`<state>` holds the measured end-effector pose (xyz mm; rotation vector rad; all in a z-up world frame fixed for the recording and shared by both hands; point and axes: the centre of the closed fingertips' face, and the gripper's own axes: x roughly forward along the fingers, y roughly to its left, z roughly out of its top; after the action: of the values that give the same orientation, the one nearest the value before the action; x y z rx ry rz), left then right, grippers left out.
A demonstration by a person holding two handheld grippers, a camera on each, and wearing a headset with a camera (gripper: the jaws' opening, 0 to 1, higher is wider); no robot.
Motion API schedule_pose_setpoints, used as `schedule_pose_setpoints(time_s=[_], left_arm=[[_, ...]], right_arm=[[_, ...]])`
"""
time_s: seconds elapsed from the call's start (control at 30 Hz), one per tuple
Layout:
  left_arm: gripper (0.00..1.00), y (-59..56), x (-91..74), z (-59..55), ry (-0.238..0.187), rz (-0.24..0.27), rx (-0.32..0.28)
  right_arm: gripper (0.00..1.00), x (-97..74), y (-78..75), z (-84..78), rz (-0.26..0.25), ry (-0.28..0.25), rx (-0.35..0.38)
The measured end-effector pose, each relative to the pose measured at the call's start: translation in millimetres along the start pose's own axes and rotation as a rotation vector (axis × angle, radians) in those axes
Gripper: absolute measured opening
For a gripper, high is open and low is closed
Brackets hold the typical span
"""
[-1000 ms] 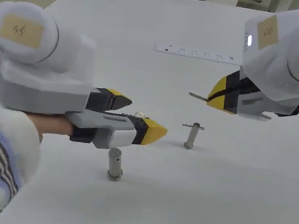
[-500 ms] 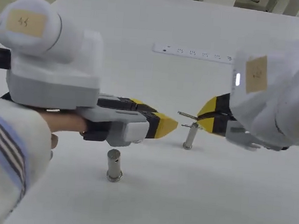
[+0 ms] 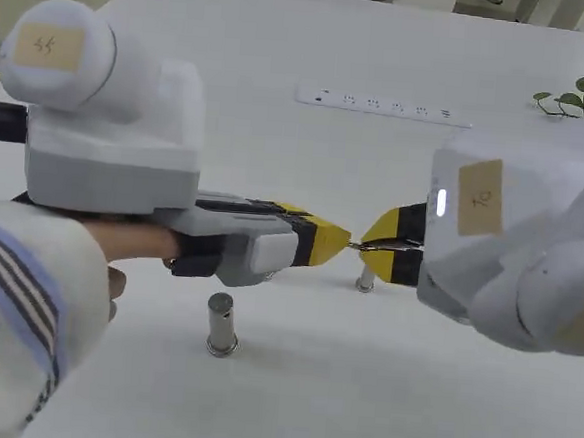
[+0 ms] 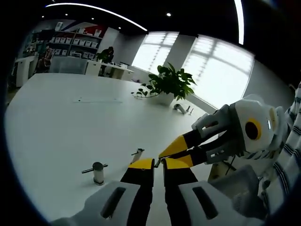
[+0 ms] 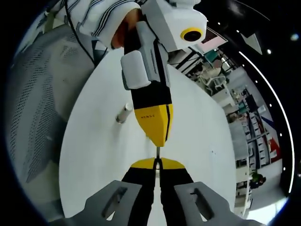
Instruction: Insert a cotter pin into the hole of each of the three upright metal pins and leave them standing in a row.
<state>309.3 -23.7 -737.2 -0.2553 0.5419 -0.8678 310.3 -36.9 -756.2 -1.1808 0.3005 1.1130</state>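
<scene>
My left gripper [image 3: 340, 244] is held level above the white table, jaws shut on a small metal pin that is mostly hidden between the yellow tips. My right gripper [image 3: 372, 245] faces it tip to tip, shut on a thin cotter pin [image 3: 360, 247] that reaches the left tips. The right gripper view shows the cotter pin [image 5: 158, 153] pointing at the left gripper [image 5: 160, 141]. One metal pin [image 3: 221, 324] stands upright below the left gripper. A second metal pin [image 3: 365, 280] stands half hidden under the right gripper. In the left gripper view both standing pins [image 4: 98, 173] [image 4: 137, 154] carry a crosspiece.
A white power strip [image 3: 385, 105] lies further back on the table [image 3: 361, 384], and a green sprig [image 3: 576, 99] sits at the far right. A potted plant [image 4: 169, 84] stands at the table's end. A striped sleeve [image 3: 16, 300] covers the near left.
My right gripper came down and left with the cotter pin until its end met the left gripper's tips. The left gripper edged right towards it. The standing pins stayed put.
</scene>
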Motion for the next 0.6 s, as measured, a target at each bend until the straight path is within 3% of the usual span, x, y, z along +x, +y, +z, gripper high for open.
schedule_pose_setpoints(time_s=[0.27,0.6], left_arm=[[0.05,-0.7,-0.2,0.5,-0.008,-0.013,-0.023],[0.04,-1.5,-1.1,-6.0,0.014,-0.026,-0.023]], right_arm=[[0.03,-0.6,-0.9,1.2,-0.013,-0.003,-0.017],[0.03,-1.8,1.6,6.2,-0.012,-0.019,-0.026]])
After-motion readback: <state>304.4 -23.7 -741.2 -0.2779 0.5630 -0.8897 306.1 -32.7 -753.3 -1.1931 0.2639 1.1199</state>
